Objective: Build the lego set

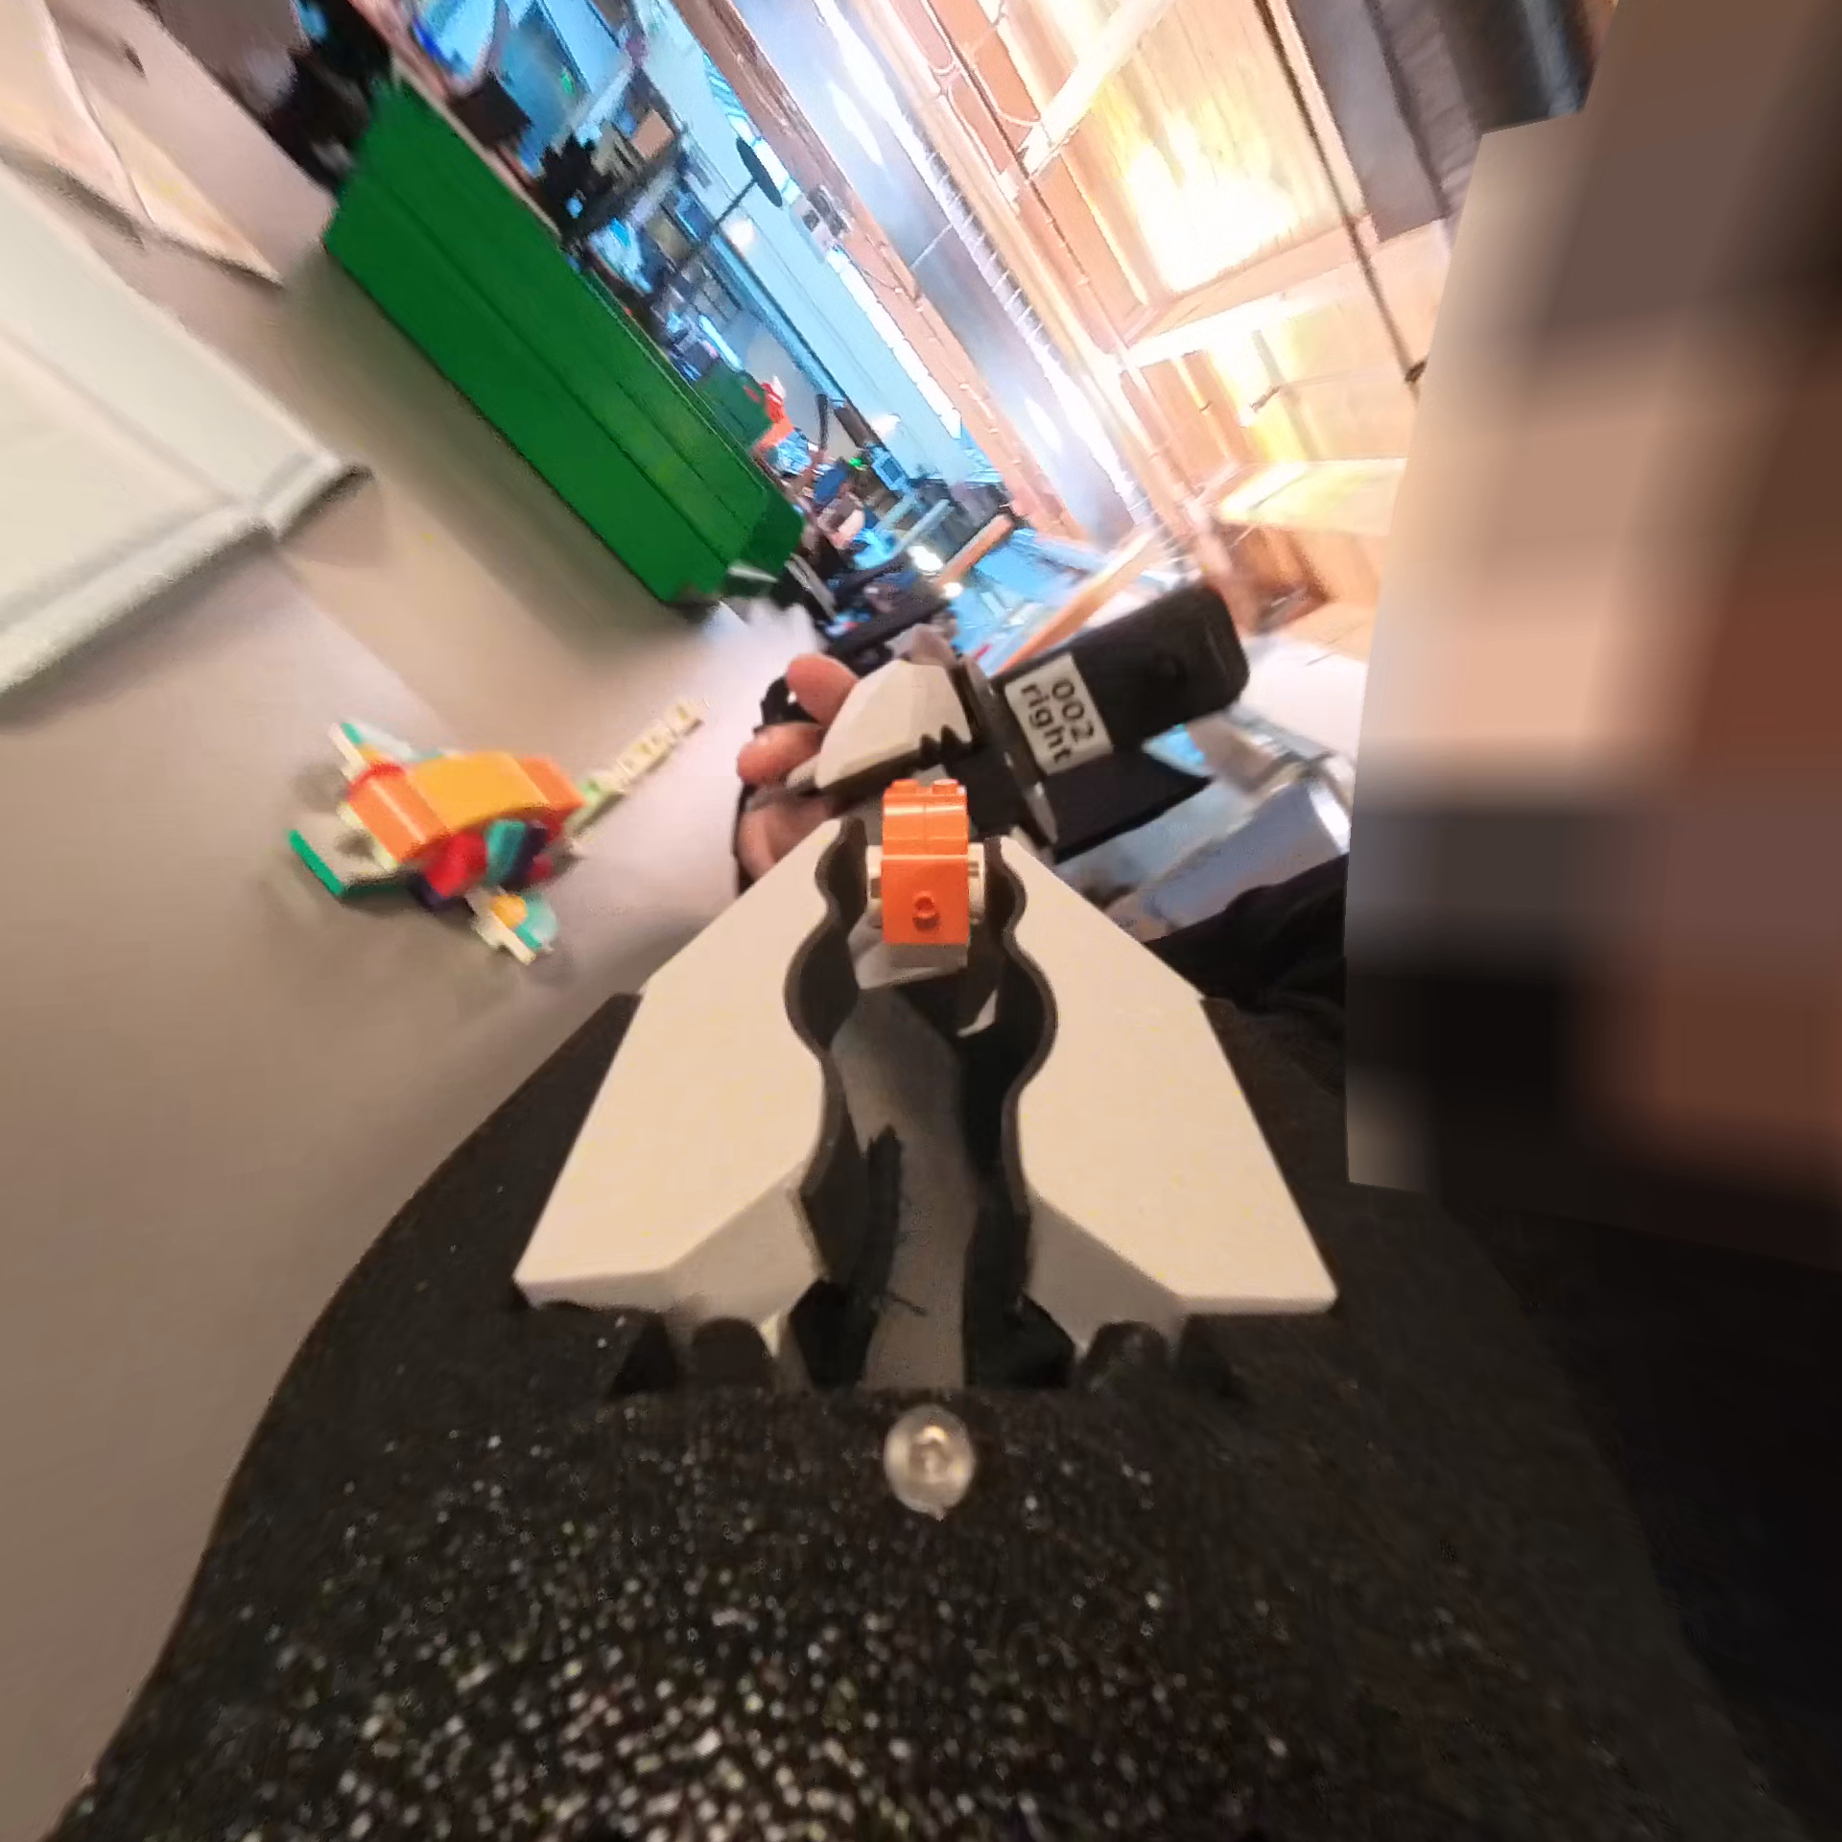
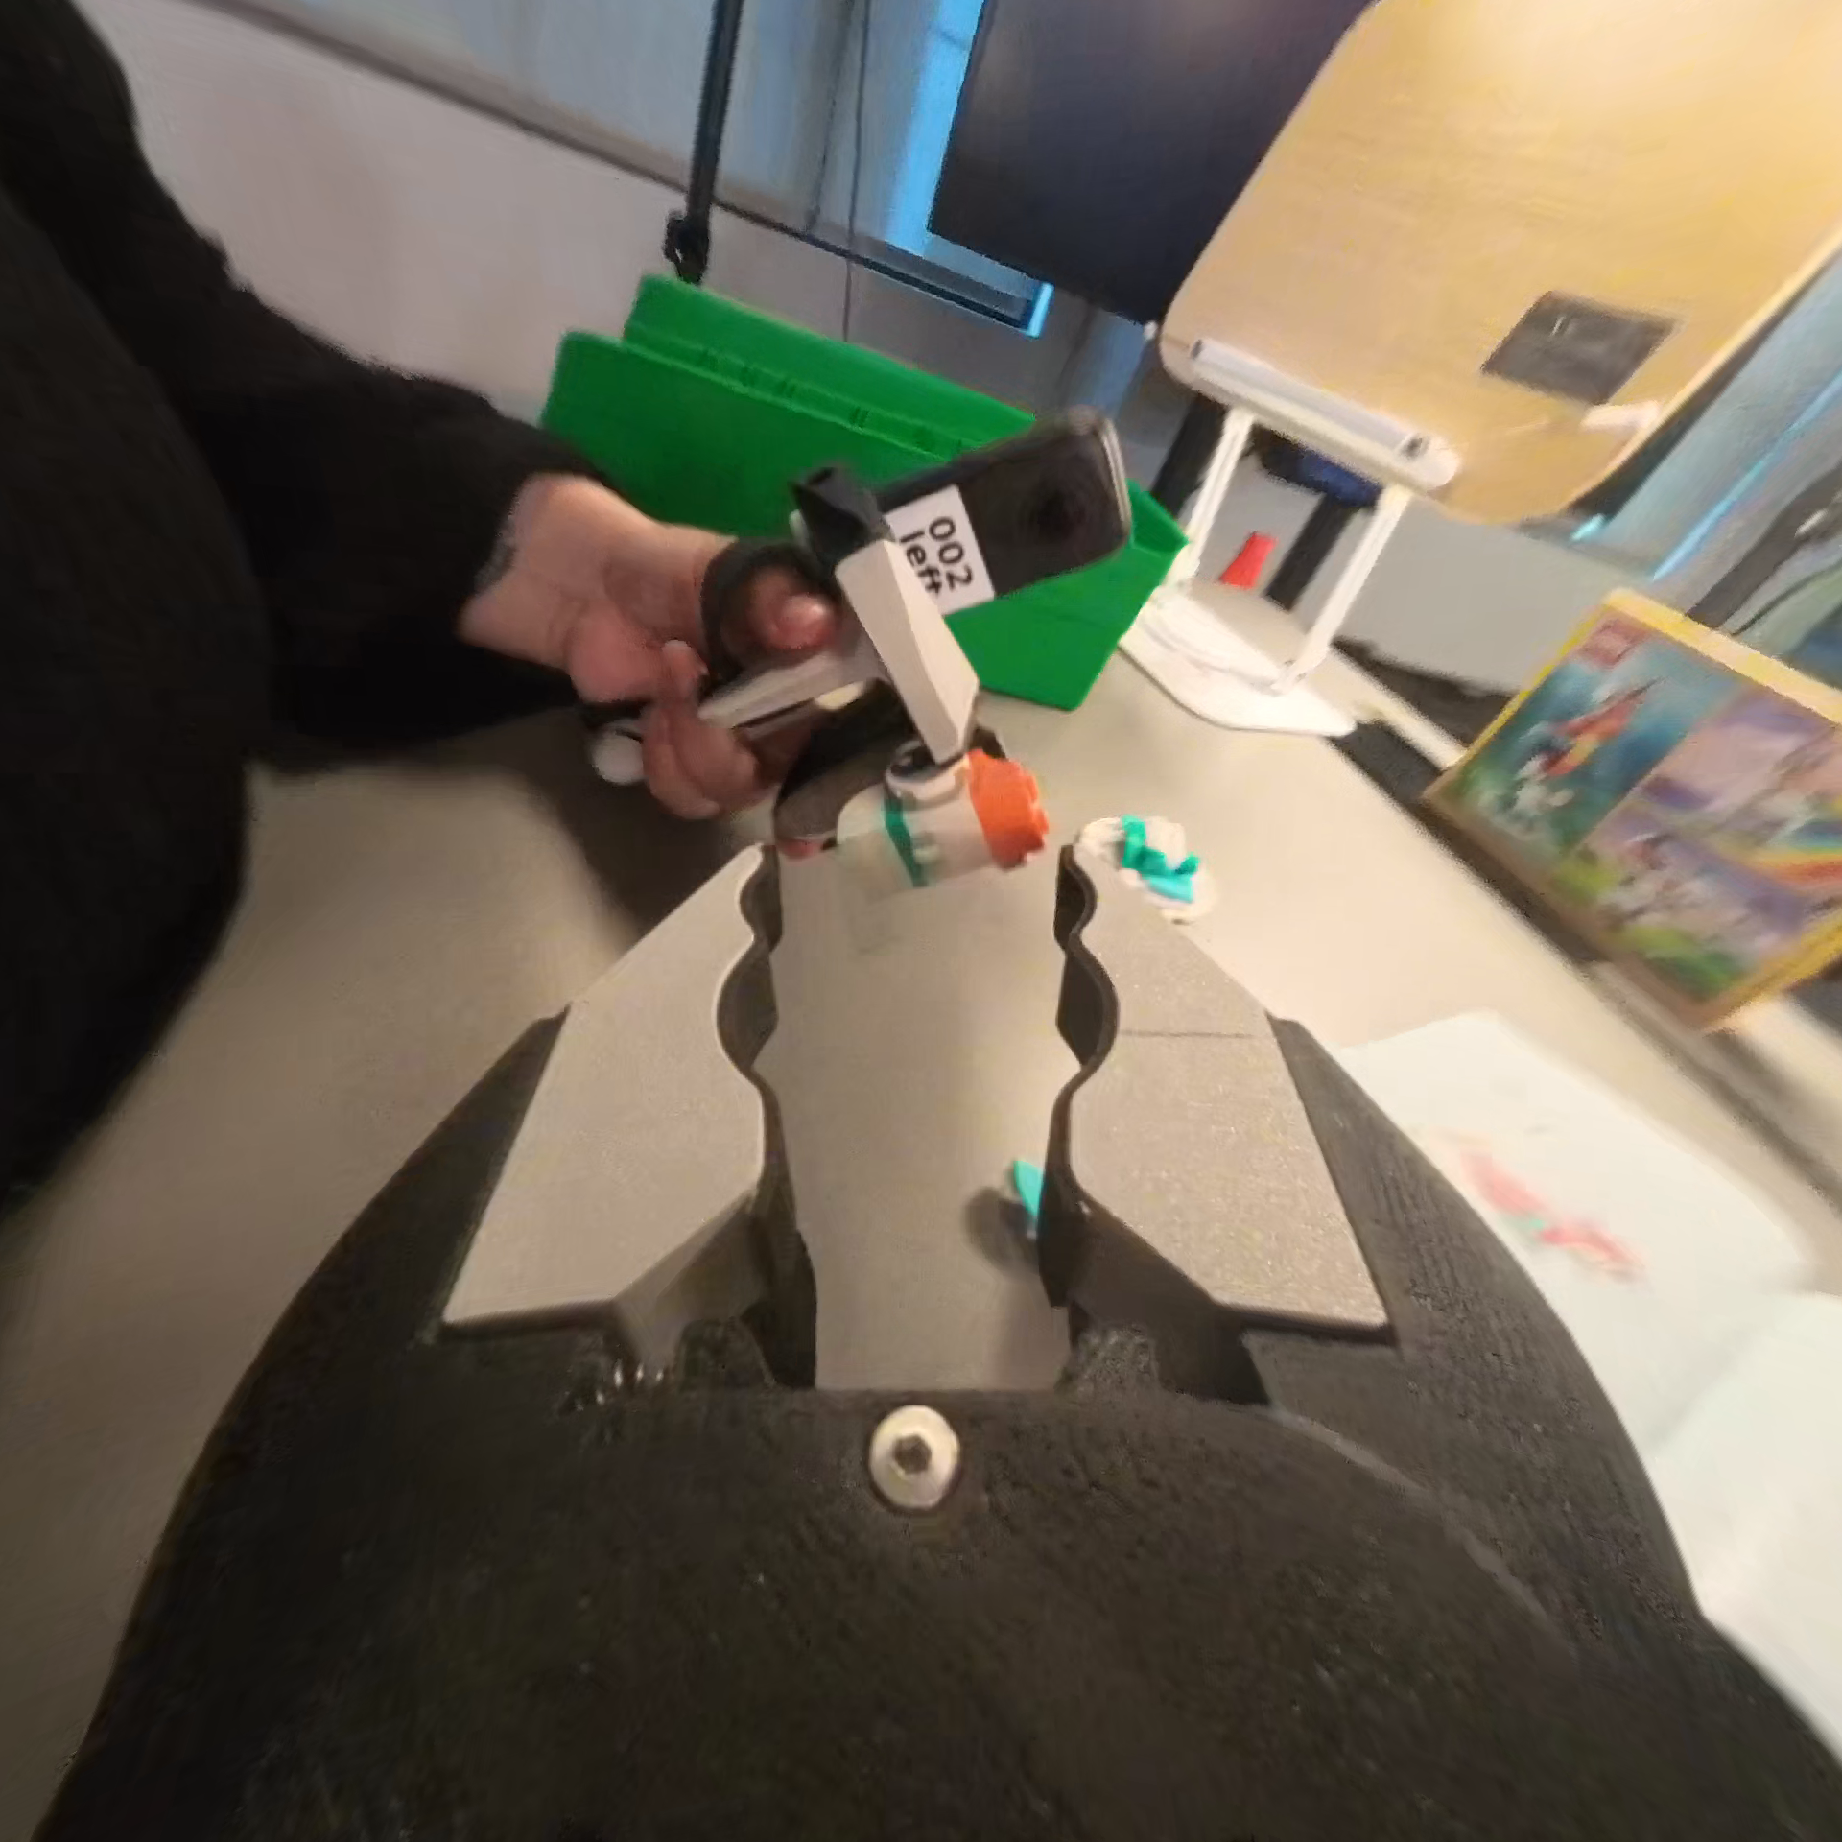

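Now gripping a small orange-and-white lego piece point(image 1: 927, 877) between the fingertips of the left gripper point(image 1: 922, 897), jaws closed tight on it, lifted clear of the grey counter point(image 1: 249, 1047). Holding the right gripper point(image 2: 917, 877) with jaws spread wide and nothing between them, hovering just beside that piece point(image 2: 957, 827). Resting on the counter farther off: a half-built lego model point(image 1: 449, 827) in orange, teal and red. Lying near the right gripper's fingertip: a white-and-teal cluster of bricks point(image 2: 1156, 867), plus a lone teal brick point(image 2: 1027, 1191) closer in. Sitting behind: a green bin point(image 2: 797, 439); off to the right, the lego box point(image 2: 1645, 807) and a paper sheet point(image 2: 1555, 1186).
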{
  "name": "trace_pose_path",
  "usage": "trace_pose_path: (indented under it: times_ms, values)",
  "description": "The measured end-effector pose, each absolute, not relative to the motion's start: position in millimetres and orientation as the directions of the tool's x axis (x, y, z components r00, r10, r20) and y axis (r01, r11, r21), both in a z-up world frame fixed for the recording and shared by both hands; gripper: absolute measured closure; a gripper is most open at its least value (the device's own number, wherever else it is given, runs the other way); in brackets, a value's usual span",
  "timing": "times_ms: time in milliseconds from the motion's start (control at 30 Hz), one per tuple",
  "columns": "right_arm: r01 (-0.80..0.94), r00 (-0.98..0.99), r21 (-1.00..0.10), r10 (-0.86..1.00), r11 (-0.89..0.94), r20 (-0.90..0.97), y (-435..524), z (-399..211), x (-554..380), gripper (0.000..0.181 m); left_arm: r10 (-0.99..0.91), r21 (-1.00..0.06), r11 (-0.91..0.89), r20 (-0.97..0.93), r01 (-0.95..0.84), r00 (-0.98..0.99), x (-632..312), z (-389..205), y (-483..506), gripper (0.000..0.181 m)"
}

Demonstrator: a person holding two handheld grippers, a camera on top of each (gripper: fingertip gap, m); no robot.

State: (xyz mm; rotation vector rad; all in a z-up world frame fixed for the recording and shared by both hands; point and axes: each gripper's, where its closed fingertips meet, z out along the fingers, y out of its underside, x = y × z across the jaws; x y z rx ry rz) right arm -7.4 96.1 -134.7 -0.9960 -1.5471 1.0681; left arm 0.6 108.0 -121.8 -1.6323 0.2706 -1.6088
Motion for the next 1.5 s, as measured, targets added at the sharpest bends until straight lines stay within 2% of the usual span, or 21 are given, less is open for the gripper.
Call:
trace_pose_path:
  times_ms: [133,267,500,700,967,1133,1500]
  values:
    - [0.089,-0.248,-0.996,0.969,0.024,0.001,102,-126,2,0.137,-0.781,-0.880,-0.401,0.473,0.252,0.408,-6,-119,111,0.160]
    - [0.068,-0.259,-0.995,0.962,-0.067,-0.083,104,-119,3,0.147,-0.809,-0.954,-0.262,0.301,0.149,0.505,-6,-118,111,0.160]
    - [0.045,-0.269,-0.997,0.961,-0.056,-0.066,102,-116,7,0.148,-0.790,-0.961,-0.239,0.274,0.136,0.548,-10,-124,116,0.160]
    - [0.045,-0.257,-0.996,0.963,-0.072,-0.081,107,-117,11,0.143,-0.738,-0.983,-0.146,0.181,0.108,0.650,-21,-122,125,0.160]
    - [-0.058,-0.079,-0.998,0.996,0.037,0.042,142,-98,28,0.144,-0.703,-0.994,-0.075,0.107,0.076,0.704,-27,-121,128,0.160]
    - [0.065,0.018,-0.982,0.984,0.175,0.176,167,-118,46,0.143,-0.685,-0.996,-0.046,0.084,0.072,0.723,-30,-122,130,0.160]
    - [0.310,0.028,-0.932,0.978,0.189,0.208,179,-161,46,0.146,-0.685,-0.998,0.046,-0.009,0.031,0.729,-25,-117,127,0.160]
